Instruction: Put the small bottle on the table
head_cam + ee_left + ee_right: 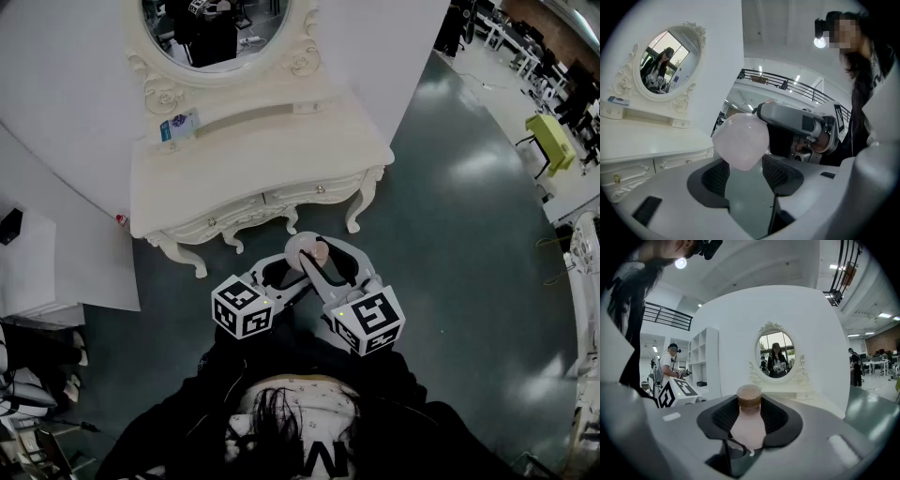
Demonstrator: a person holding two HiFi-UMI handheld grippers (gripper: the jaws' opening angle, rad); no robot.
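Right gripper [750, 414] is clamped on the small bottle [750, 427]. Its dark ribbed pads [723, 416] press the pale pink body from both sides, and the brown cap [749, 397] shows beyond them. Left gripper [745, 180] faces it with its jaws wide apart. The bottle's rounded end hangs just over the gap between the left pads, and I cannot tell whether it touches them. Both grippers meet in the air in front of the person, over the dark floor [450, 216] and short of the white dressing-table worktop [253, 173]. An oval mirror [216, 28] in a carved frame stands at the back of the worktop. A small blue-and-white box [178, 127] sits on the ledge beneath it.
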